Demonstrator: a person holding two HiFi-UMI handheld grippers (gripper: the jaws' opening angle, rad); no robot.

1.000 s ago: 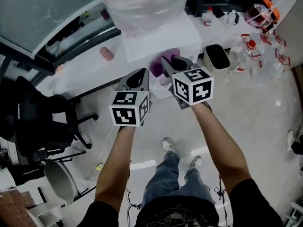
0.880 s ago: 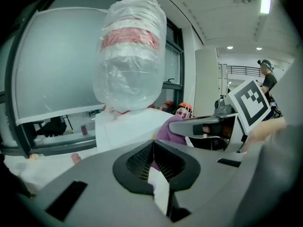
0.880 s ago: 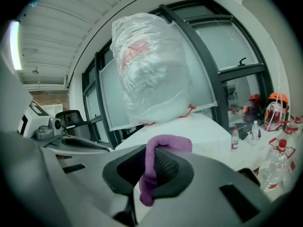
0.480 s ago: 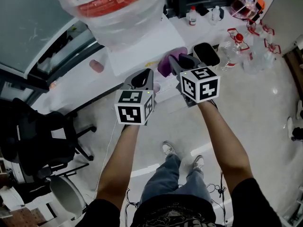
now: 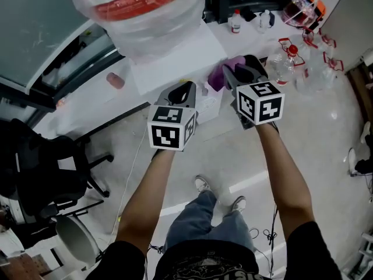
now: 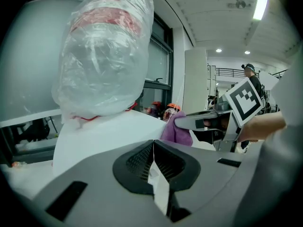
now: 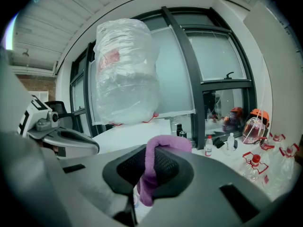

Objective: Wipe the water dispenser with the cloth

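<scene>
both grippers have drifted toward the right of the head view since half a second ago, the right gripper (image 5: 232, 73) more than the left, and the purple cloth (image 5: 218, 78) is now sitting at the lower right corner of the water dispenser (image 5: 175, 60) and its white top. the right gripper's jaws are clenching on the cloth, which is bunching up over their tips and hanging down between them in the right gripper view. the left gripper (image 6: 153, 161) is hovering just to the left of the right one, level with it, its jaws pressing together with nothing between them. the dispenser is standing at the upper middle of the head view, carrying a big water bottle (image 5: 137, 10) wrapped in clear plastic, with a red label showing through. a black office chair (image 5: 41, 168) is standing at the left of the frame. small bottles (image 5: 236, 21) and an orange helmet (image 5: 306, 6) are lying on the table at the upper right
</scene>
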